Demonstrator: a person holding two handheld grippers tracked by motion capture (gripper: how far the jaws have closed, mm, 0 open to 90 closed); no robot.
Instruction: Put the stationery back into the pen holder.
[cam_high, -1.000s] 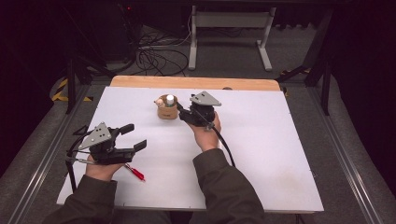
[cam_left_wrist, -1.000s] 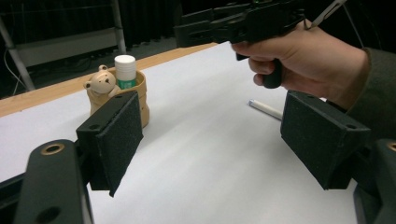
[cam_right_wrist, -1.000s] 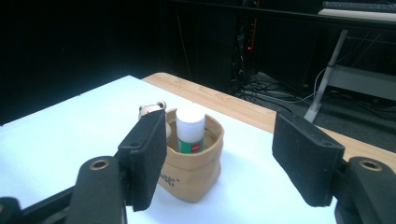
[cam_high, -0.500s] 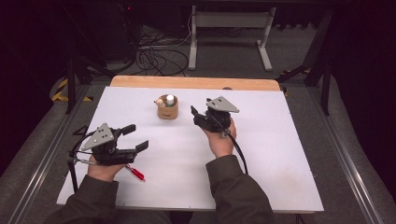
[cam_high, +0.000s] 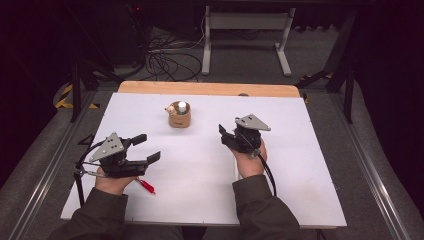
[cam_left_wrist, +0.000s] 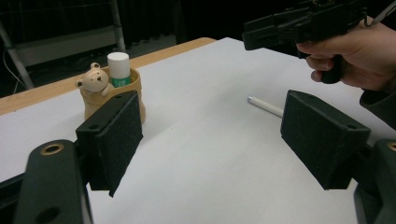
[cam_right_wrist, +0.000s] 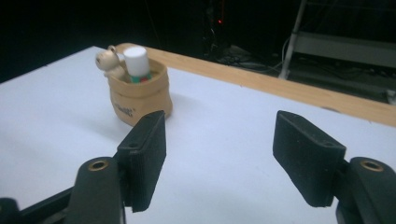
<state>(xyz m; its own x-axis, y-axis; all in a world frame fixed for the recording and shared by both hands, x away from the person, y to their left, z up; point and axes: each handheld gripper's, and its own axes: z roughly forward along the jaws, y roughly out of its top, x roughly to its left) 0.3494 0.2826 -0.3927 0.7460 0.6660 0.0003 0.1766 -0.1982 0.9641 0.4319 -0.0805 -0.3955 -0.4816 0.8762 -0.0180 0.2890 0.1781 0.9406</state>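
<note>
A small tan holder (cam_high: 179, 119) with a bear figure and a white-capped stick (cam_high: 182, 106) stands on the white board, left of centre toward the far side. My left gripper (cam_high: 147, 147) hovers at the near left, open and empty. It points toward the holder (cam_left_wrist: 112, 95) and toward a white pen (cam_left_wrist: 265, 106) lying on the board. Right of the holder and nearer the person, my right gripper (cam_high: 223, 132) is open with nothing between its jaws. The holder (cam_right_wrist: 140, 93) lies ahead of it to the left, well apart. A red pen (cam_high: 146, 185) lies by the left hand.
The white board (cam_high: 310, 165) rests on a wooden table whose far edge (cam_high: 210, 88) shows as a strip. Cables and a metal stand are on the dark floor beyond. The right hand and its gripper (cam_left_wrist: 299, 23) cross the upper right of the left gripper view.
The right gripper has drawn away from the holder, moving right and toward the person. The left gripper has stayed where it was.
</note>
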